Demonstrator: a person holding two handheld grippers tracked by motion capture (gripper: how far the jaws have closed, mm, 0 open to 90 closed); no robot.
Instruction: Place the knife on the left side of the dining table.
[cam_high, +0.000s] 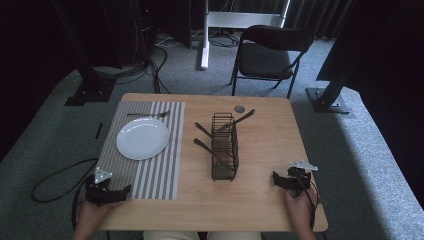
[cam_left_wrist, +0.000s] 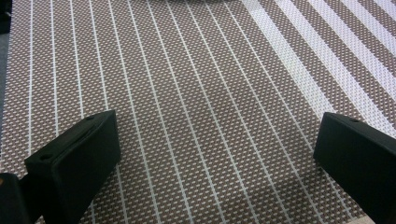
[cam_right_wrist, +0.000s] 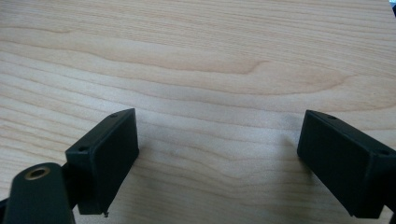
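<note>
A white plate (cam_high: 142, 138) lies on a striped placemat (cam_high: 160, 175) at the table's left, with a fork (cam_high: 148, 114) beyond it. A black wire caddy (cam_high: 224, 146) stands mid-table with dark-handled cutlery (cam_high: 235, 120) sticking out. My left gripper (cam_high: 107, 192) rests at the placemat's near left corner; its jaws stand wide apart over the woven mat (cam_left_wrist: 210, 102), nothing between them (cam_left_wrist: 217, 149). My right gripper (cam_high: 290, 179) sits near the table's front right, jaws wide apart over bare wood (cam_right_wrist: 210, 70) with nothing in the gap (cam_right_wrist: 217, 149).
A small grey disc (cam_high: 239, 108) lies near the table's far edge. A black folding chair (cam_high: 267, 56) stands beyond the table. A cable (cam_high: 55, 182) loops on the floor at the left. Dark stand bases (cam_high: 327, 100) flank the table.
</note>
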